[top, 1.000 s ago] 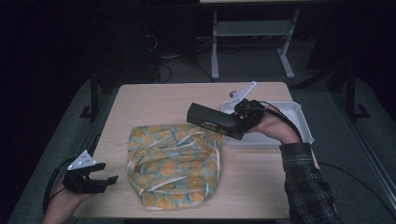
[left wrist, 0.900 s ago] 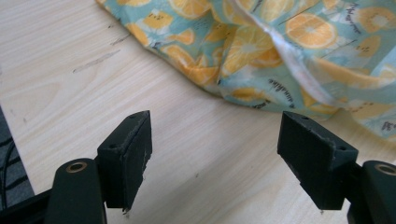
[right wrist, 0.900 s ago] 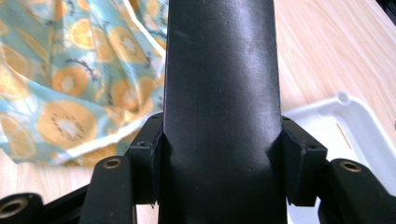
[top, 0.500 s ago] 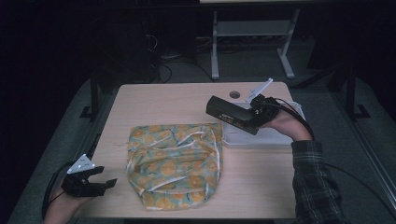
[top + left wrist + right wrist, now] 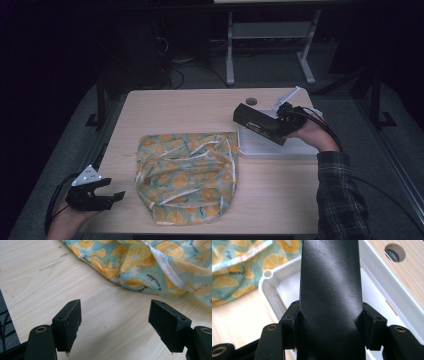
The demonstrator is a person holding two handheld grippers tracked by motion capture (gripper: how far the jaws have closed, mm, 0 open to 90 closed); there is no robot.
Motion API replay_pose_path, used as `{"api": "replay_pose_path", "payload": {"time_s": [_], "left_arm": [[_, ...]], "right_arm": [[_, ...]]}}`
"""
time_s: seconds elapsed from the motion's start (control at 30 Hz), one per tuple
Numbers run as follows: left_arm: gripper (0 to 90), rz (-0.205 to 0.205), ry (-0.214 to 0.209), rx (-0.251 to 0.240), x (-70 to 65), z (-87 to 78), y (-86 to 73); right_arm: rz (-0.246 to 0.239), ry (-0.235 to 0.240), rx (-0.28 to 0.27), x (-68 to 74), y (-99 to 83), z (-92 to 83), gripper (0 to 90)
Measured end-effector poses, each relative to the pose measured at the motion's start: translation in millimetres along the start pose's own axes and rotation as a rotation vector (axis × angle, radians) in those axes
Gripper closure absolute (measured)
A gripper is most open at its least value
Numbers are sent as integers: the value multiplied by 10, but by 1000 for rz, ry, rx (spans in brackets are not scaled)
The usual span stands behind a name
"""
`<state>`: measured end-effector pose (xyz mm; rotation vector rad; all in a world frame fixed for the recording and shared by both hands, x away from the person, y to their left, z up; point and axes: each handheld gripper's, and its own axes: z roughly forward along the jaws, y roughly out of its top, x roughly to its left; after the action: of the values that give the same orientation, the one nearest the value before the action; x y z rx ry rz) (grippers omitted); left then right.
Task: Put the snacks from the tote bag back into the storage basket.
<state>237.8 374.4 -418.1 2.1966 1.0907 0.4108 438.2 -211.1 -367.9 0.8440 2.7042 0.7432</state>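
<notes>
the right tool (image 5: 280,121) grips a long black box (image 5: 260,124), its jaws pressed against the box's two sides, seen close in the right gripper view (image 5: 329,290). the right hand (image 5: 312,134) reaches in from the right, forearm in a plaid sleeve (image 5: 340,195), holding the box over a white tray (image 5: 280,149) at the tabletop's (image 5: 190,110) right edge. the left tool (image 5: 97,194) rests low at the near left corner, jaws spread wide with nothing between them, the left hand (image 5: 67,222) behind it. a cloth (image 5: 187,175) printed with orange slices lies crumpled mid-tabletop, just beside the tray.
</notes>
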Motion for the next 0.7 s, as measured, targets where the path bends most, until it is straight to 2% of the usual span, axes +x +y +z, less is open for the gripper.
{"api": "replay_pose_path", "payload": {"time_s": [0.17,0.2,0.4,0.7], "left_arm": [[260,7,-2,0,10,8,13],[260,7,-4,2,13,17,25],[260,19,-8,-1,33,40,65],[260,16,-13,-3,39,60,78]], "right_arm": [[28,-18,8,-45,-77,-8,417],[49,-21,12,-63,-118,-14,418],[60,-34,28,-89,-195,8,418],[85,-9,30,-171,-337,69,417]]}}
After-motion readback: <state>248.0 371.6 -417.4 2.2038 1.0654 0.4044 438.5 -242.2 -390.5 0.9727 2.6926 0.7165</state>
